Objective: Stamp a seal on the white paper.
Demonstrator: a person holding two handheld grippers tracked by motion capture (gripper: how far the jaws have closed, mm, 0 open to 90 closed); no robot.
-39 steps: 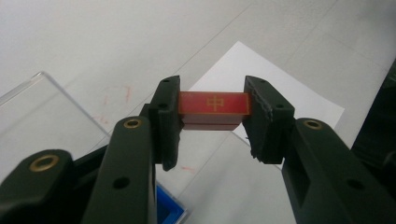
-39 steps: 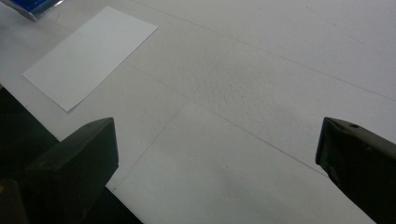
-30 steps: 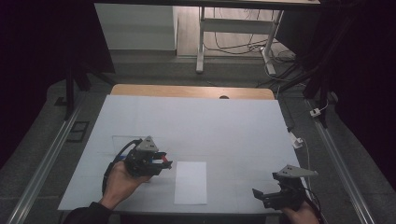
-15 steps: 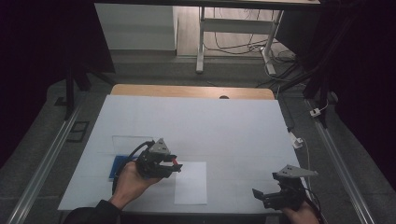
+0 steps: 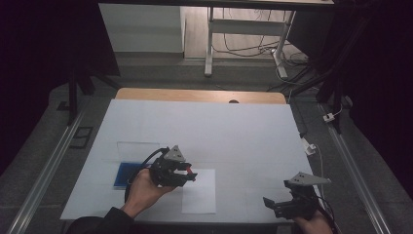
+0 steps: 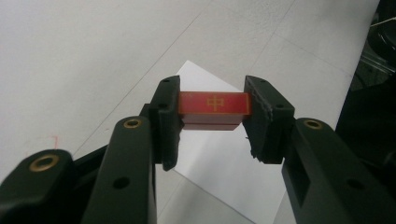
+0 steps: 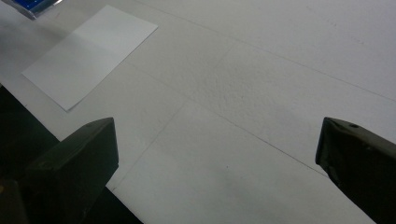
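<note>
My left gripper (image 6: 212,112) is shut on a small red block (image 6: 214,103) with a gold mark on its face, clamped across its ends between the two black jaws. In the high view that gripper (image 5: 191,174) hovers at the left edge of a white paper sheet (image 5: 199,191), the red block (image 5: 187,168) showing at its tip. My right gripper (image 5: 269,204) rests near the table's front right edge, jaws wide apart with nothing between them (image 7: 219,154). The same paper sheet (image 7: 88,53) lies at the upper left in the right gripper view.
A blue tray with a clear lid (image 5: 127,173) sits left of my left hand; its corner (image 7: 32,5) shows in the right gripper view. The white table cover (image 5: 209,131) stretches back to a wooden strip (image 5: 195,95). Metal rails run along both sides.
My left gripper has carried the red block rightward from over the blue tray to the paper sheet's left edge. The right gripper has stayed where it was.
</note>
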